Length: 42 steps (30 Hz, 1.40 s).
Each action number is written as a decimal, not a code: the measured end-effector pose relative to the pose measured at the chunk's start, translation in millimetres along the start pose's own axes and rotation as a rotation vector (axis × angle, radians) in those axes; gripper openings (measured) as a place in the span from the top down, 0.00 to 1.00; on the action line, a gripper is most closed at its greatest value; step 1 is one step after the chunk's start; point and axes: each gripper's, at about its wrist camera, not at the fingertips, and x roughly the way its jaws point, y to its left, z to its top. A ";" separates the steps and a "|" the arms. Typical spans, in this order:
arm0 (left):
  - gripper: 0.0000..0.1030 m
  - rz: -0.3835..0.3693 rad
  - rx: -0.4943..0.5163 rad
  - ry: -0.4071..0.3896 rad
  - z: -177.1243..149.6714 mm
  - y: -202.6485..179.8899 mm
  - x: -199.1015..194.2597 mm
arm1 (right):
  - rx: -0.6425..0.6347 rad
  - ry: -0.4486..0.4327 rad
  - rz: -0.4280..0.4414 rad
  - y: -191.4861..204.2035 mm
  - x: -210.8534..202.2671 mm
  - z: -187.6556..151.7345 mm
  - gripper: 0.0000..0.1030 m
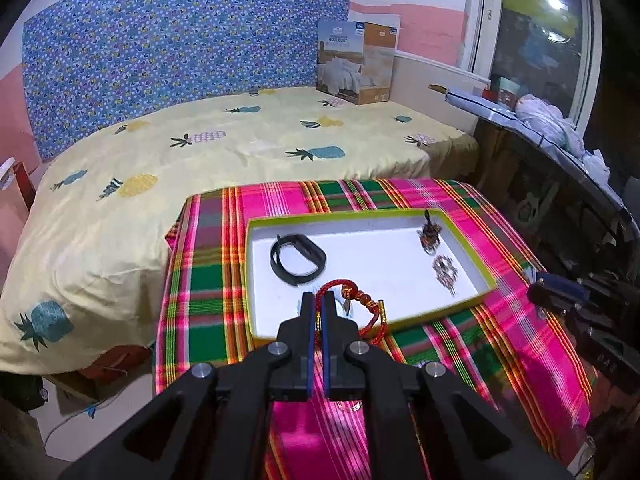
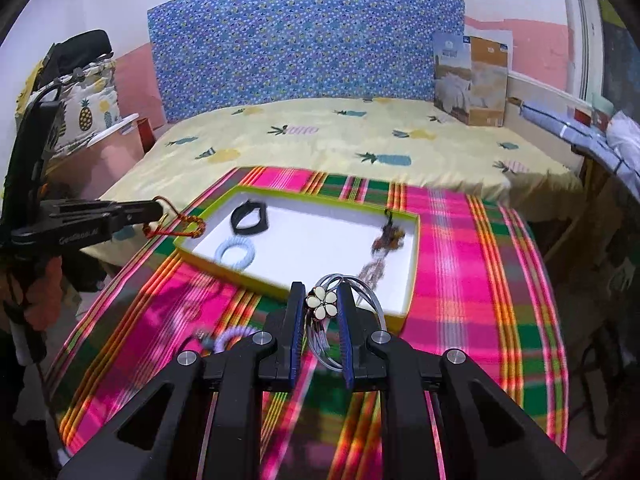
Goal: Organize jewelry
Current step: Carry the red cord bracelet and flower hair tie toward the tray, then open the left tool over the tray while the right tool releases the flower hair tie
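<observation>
White, shallow, green-rimmed cardboard tray (image 1: 486,280) lies at twelve o'clock from both grippers, long axis crosswise. My left gripper (image 1: 319,304) pinches the red braided cord bracelet (image 1: 362,300); right gripper (image 2: 322,300) clamps the silver flower-charm bangle (image 2: 320,300), nearer the tray.

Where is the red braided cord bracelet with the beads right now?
The red braided cord bracelet hangs pinched in the left gripper, above the near left edge of the white tray with the yellow-green rim, close to the black wristband.
</observation>
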 end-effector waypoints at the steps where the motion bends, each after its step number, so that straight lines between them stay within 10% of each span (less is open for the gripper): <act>1: 0.97 0.001 0.000 0.000 3.2 1.1 2.9 | -0.004 -0.003 -0.004 -2.6 4.3 5.5 0.84; 22: 0.97 0.055 -0.035 0.143 -4.0 27.5 94.7 | 0.000 0.166 -0.037 -42.8 130.5 28.8 0.84; 42: 0.84 0.043 -0.057 0.143 -5.8 30.3 90.5 | 0.036 0.171 -0.020 -45.7 127.6 30.7 0.79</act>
